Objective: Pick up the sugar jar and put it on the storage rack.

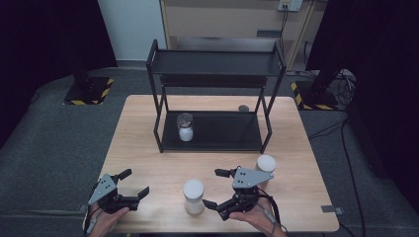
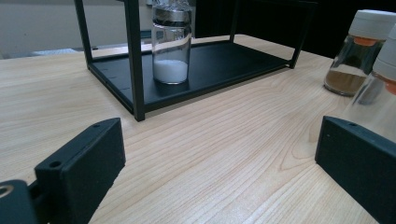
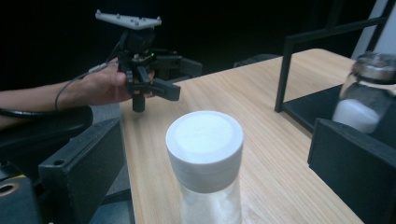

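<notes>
The right gripper [image 1: 216,188] has its jaws wide, and a white-capped jar [image 3: 205,161] stands on the counter [image 1: 148,148] between them, touching neither. The left gripper [image 1: 136,182] also has its jaws wide, with bare wood between them. Ahead of the left jaws a metal-capped jar [image 2: 171,44] of white powder stands on the bottom shelf of a black rack [image 1: 269,121]; a jar of brown powder [image 2: 357,51] stands off to their right
</notes>
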A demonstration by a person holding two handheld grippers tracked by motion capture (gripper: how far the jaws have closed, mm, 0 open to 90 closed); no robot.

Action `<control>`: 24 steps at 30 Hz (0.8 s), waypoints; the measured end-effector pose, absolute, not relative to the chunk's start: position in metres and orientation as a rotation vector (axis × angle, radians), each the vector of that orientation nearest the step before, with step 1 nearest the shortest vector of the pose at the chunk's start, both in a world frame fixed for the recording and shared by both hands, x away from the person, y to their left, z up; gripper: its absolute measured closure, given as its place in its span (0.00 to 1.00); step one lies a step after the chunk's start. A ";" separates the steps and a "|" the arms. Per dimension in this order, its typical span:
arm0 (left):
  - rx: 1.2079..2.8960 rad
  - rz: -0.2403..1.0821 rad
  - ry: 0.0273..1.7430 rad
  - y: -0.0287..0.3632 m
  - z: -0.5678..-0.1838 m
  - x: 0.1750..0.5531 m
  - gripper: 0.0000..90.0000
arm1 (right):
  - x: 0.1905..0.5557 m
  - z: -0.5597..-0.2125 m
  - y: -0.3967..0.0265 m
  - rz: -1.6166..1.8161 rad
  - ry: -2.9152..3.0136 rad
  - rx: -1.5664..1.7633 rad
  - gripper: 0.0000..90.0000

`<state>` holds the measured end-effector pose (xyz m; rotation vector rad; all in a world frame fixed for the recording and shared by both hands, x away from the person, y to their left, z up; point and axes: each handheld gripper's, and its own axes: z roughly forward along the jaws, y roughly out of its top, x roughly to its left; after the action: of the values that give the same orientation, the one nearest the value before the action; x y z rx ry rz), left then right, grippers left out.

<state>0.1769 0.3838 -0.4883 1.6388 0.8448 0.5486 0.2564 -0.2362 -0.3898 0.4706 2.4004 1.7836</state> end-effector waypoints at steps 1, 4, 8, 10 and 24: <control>1.640 0.550 0.845 0.384 -0.488 0.177 0.00 | 0.257 -0.391 -0.234 1.780 2.407 0.469 0.05; 1.639 0.549 0.846 0.384 -0.488 0.177 0.00 | 0.262 -0.395 -0.225 1.771 2.428 0.466 0.05; 1.638 0.549 0.845 0.384 -0.488 0.177 0.00 | 0.266 -0.399 -0.215 1.766 2.448 0.468 0.05; 1.639 0.549 0.842 0.384 -0.488 0.177 0.00 | 0.267 -0.400 -0.211 1.755 2.455 0.464 0.06; 1.643 0.545 0.840 0.384 -0.488 0.177 0.01 | 0.275 -0.395 -0.194 1.677 2.524 0.430 0.09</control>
<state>0.1771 0.3840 -0.4880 1.6431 0.8399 0.5451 0.2754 -0.1940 -0.3946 0.4301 2.5242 1.6769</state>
